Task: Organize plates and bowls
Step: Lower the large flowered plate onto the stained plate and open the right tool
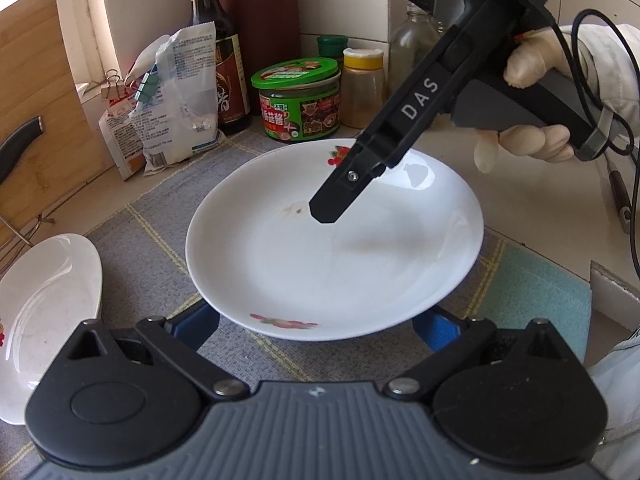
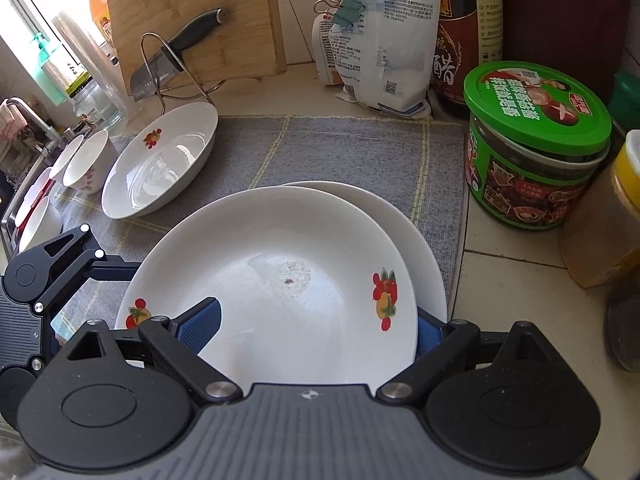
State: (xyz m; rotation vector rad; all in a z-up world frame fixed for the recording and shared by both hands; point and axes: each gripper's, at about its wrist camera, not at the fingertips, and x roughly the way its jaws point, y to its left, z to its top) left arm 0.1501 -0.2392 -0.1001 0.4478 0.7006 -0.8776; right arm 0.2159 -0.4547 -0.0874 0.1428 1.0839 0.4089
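A white plate with fruit prints (image 2: 280, 280) sits on top of a second white plate (image 2: 420, 232), and both lie on a grey checked mat (image 2: 340, 148) on the counter (image 2: 512, 280). The top plate is a little off-centre, so the rim of the lower one shows at its far right side.

The right hand-held gripper (image 2: 316, 330) has its jaws spread wide. Its left blue pad (image 2: 200, 326) lies over the near rim of the top plate and its right pad is just beside the plate's right edge. I cannot tell if the pads touch the plate.

The left hand-held gripper (image 1: 316, 330) is at the opposite rim. Its two blue pads (image 1: 436, 330) are also spread, and the plate's edge hides their tips, so contact is not clear.

A third plate (image 2: 160, 160) leans on a wire rack (image 2: 172, 68) at the left of the mat. Some small bowls (image 2: 86, 164) stand beside it. A green-lidded jar (image 2: 536, 144) stands on the counter to the right of the mat.
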